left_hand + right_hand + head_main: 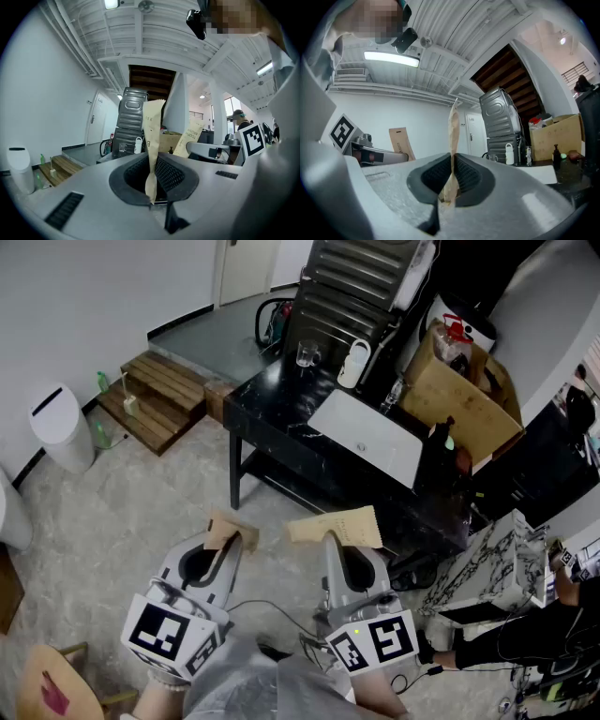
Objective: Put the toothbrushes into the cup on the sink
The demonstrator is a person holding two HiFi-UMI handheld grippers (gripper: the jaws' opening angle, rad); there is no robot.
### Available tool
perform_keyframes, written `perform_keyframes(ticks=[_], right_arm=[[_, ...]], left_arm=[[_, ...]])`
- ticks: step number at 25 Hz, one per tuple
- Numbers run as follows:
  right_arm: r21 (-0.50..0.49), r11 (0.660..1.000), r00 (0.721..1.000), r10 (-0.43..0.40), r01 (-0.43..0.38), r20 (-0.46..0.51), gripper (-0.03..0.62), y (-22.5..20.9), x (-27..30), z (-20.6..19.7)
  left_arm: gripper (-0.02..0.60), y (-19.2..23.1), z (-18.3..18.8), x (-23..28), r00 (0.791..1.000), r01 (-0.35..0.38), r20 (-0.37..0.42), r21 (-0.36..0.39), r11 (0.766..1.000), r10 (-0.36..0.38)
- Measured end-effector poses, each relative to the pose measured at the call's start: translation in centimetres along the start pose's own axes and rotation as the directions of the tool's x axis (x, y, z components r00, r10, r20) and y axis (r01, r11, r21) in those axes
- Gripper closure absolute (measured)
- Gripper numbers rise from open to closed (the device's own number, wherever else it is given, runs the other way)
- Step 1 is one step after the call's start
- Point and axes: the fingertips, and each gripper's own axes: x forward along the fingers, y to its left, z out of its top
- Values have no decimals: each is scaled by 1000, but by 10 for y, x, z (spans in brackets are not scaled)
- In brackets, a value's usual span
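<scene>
**A:** Grey speckled floor lies between us and the black bench [267, 413]. Where does everything stand?

**B:** The sink [366, 437] is set into the bench top, and the cup [307, 354] stands at the far corner, just past the sink's end. The brushes are in paper packets, well apart from the bench. The left gripper [228, 542] is clamped on the left packet [232, 526], and the right gripper [336, 545] on the right packet [336, 524].

**A:** How should the carry be done?

**B:** I'd approach the cup's corner and bring one packet in at a time. Tip its free end down inside the rim before easing the jaws. The paper looks thin, so it may flex.

**A:** What do the views add to each other?

**B:** From above, the bench layout is plain and the packets look like flat tabs. The gripper views show each pinch, with the jaws nearly together on a packet's crumpled lower end and the packet standing edge-on. The left gripper view also shows the "TOOTH BRUSH" print on the right packet. No view shows a brush itself.
</scene>
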Motion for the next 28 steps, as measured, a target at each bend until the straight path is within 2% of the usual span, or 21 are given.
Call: perform_keyframes(ticks=[9, 14, 28], right_arm=[[1, 1000, 1000, -2, 2, 1, 583, 0, -1, 1], [46, 999, 999, 1, -3, 32, 583, -6, -8, 3], [59, 998, 999, 25, -26, 29, 583, -37, -38, 4]], left_arm=[[552, 0, 0, 2, 1000, 5, -4, 0, 1000, -5], [552, -6, -2, 1, 1000, -2, -3, -1, 1000, 2], [552, -39, 2, 1, 998, -64, 12, -1, 998, 64]])
